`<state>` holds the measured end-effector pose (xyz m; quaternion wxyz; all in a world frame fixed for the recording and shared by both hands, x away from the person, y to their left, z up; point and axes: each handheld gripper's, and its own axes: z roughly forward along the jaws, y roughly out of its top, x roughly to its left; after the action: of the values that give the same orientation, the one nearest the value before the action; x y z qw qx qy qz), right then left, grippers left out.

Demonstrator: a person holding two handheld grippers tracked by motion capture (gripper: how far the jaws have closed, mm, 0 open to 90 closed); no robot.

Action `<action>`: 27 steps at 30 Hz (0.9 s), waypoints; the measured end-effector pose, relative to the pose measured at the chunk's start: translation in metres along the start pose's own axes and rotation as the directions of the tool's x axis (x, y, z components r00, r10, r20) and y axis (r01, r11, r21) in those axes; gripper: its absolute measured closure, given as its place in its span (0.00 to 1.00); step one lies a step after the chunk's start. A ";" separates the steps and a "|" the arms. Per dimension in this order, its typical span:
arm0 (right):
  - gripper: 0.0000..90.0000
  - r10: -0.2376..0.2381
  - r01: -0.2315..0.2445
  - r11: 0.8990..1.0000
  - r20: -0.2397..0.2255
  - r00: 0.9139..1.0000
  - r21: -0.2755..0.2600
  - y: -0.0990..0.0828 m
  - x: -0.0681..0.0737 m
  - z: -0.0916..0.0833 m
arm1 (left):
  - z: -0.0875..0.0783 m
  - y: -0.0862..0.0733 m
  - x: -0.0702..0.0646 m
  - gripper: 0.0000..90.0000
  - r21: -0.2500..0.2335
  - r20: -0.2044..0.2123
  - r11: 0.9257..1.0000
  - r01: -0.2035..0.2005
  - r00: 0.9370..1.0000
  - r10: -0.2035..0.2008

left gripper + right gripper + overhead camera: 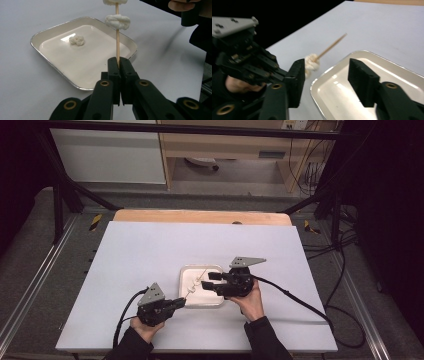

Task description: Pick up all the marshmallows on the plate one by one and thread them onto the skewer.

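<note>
Your left gripper (119,65) is clenched on the bottom end of a thin wooden skewer (117,37); the two black jaws meet flat on the stick with no gap showing. In the left gripper view the skewer rises straight up from the jaw tips. One white dough ball (117,21) sits threaded partway up it, and a second white lump (114,2) is cut off by the top edge of that view. From above, your left gripper (176,303) sits just off the near left corner of the tray (186,272), and the skewer (194,286) slants up and away over the tray.

Your right gripper (325,80) is released: its jaws stand well apart with nothing between the pads. In the right gripper view the left jaw sits just beside the threaded ball (312,62), and whether they touch cannot be told. The skewer's pointed end (332,45) runs up and right past it. From above, the right gripper (209,281) hangs over the right side of the tray, jaws pointing left towards the skewer.

The tray is a shallow metal one with a white floor, lying on the white sheet (145,255) that covers the desk, nearer the front edge than the back, about midway between the side edges. A loose dough ball (77,40) lies in the tray, well apart from the skewer, towards the far left corner as the left gripper view shows it.
</note>
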<state>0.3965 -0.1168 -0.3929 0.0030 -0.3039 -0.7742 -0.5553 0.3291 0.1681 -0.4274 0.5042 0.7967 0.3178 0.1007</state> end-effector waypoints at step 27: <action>0.06 -0.089 0.065 0.991 0.206 0.974 0.120 -0.010 -0.018 -0.002 | -0.007 0.001 0.009 0.98 0.014 -0.026 1.000 -0.001 1.000 0.001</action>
<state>0.4062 -0.1286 -0.4069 -0.0839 -0.3301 -0.8113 -0.4752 0.3335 0.1785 -0.4247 0.4943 0.7991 0.3245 0.1089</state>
